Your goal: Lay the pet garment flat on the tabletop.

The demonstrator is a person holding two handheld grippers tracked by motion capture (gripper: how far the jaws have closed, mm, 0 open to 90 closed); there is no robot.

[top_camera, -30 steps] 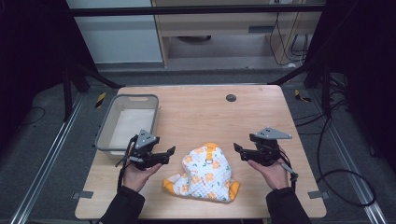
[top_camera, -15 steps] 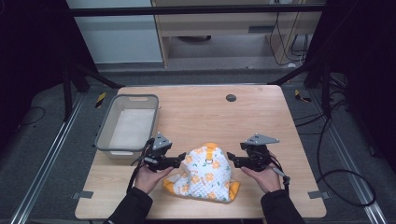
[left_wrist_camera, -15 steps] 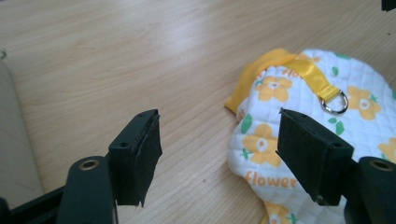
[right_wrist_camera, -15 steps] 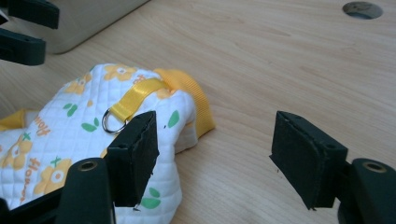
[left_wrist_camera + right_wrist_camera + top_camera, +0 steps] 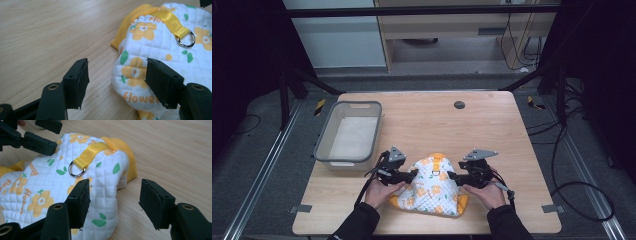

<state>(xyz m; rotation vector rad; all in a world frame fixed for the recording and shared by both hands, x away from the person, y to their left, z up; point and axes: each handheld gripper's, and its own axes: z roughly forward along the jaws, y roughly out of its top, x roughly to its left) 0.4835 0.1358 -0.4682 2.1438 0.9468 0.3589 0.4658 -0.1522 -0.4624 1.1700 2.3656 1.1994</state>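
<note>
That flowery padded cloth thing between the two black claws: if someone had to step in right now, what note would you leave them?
Left gripper: open, jaws straddling the left edge of the white quilted garment with orange flowers and yellow trim, not closed on it.
Right gripper: open, jaws either side of the garment's right edge, nothing held.
Garment: lying bunched on the wooden table, near the front edge; its yellow ribbon loop with metal D-ring faces up.
Grey plastic bin: at the table's left, holds none of the cloth.
Done: both grippers brought up to the garment.
Left: probably close both on its edges, then lift or spread it.
</note>
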